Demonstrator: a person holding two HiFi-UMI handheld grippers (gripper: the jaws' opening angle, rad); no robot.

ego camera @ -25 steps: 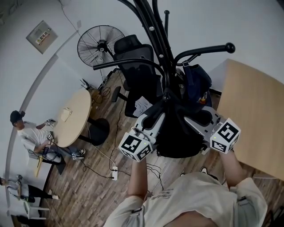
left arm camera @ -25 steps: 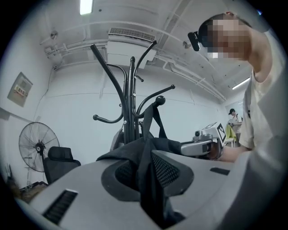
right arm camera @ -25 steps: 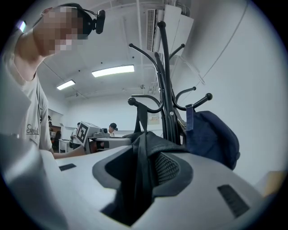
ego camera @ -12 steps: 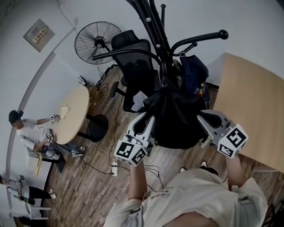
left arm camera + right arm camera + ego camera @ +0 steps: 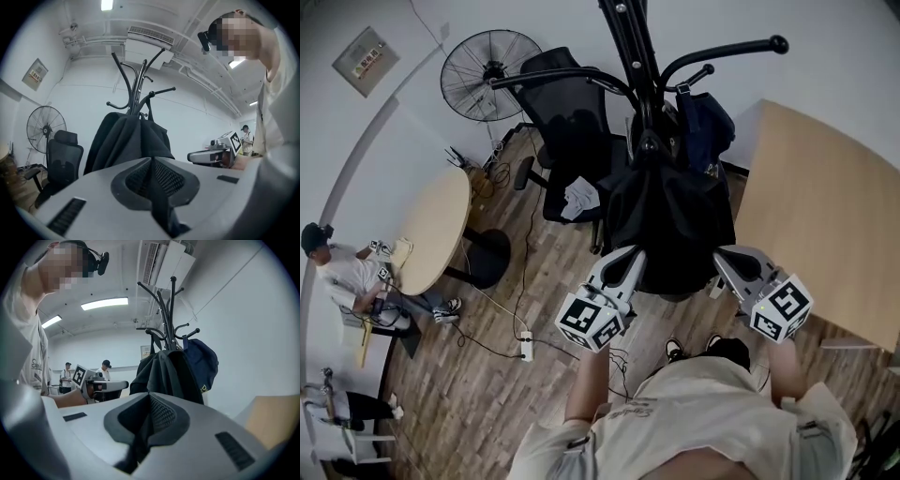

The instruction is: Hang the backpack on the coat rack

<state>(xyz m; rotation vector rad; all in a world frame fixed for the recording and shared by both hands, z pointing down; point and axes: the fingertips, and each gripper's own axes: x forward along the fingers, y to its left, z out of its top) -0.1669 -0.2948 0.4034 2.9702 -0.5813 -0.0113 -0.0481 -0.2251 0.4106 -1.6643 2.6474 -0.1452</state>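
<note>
**Head view.** The black backpack (image 5: 670, 225) hangs on the coat rack (image 5: 630, 37), its top at the hub where the curved arms branch from the pole. A dark blue bag (image 5: 705, 122) hangs on the same rack behind it. The left hand-held gripper (image 5: 628, 258) and the right hand-held gripper (image 5: 727, 255) are at either side of the backpack's lower edge, both pointing toward it. A light wooden desk (image 5: 825, 216) stands to the right. An office chair (image 5: 567, 122), a standing fan (image 5: 478, 75) and a round desk (image 5: 431, 234) are on the left, on the wooden floor (image 5: 487, 403).

**Left gripper view.** The left hand-held gripper (image 5: 152, 161) has its jaws closed together with nothing between them. The backpack (image 5: 126, 140) hangs ahead of the jaws, apart from them, draped from the coat rack (image 5: 136, 89). The fan (image 5: 44, 129) and the office chair (image 5: 63, 157) are at left. The right hand-held gripper (image 5: 213, 153) shows at right.

**Right gripper view.** The right hand-held gripper (image 5: 149, 398) has just been closing. Its jaws now meet fully and hold nothing. The backpack (image 5: 164, 371) hangs ahead on the coat rack (image 5: 168, 310), clear of the jaws. The dark blue bag (image 5: 202, 362) hangs just beside it on the right. The left hand-held gripper (image 5: 101, 385) shows at left, and the desk (image 5: 274, 420) at lower right.
</note>
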